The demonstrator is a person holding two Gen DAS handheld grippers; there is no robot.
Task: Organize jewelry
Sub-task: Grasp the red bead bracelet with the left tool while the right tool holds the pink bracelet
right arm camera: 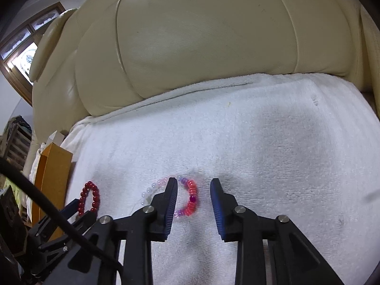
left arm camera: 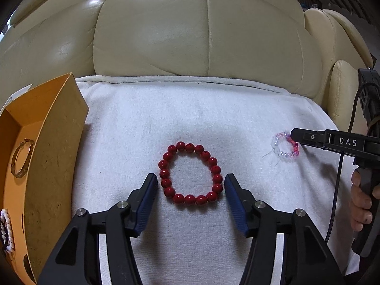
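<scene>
Left wrist view: at nine o'clock we saw an orange box holding a brown bangle and a pearl piece. At centre, a red bead bracelet lay on the white towel, framed by our left gripper, its fingers spread wide apart. At three o'clock our right gripper, also parted, straddled the red side of a pink-and-clear bracelet, its left finger inside the loop. We judged that closing could snag the towel pile or squeeze beads sideways so that the strand slipped free.
</scene>
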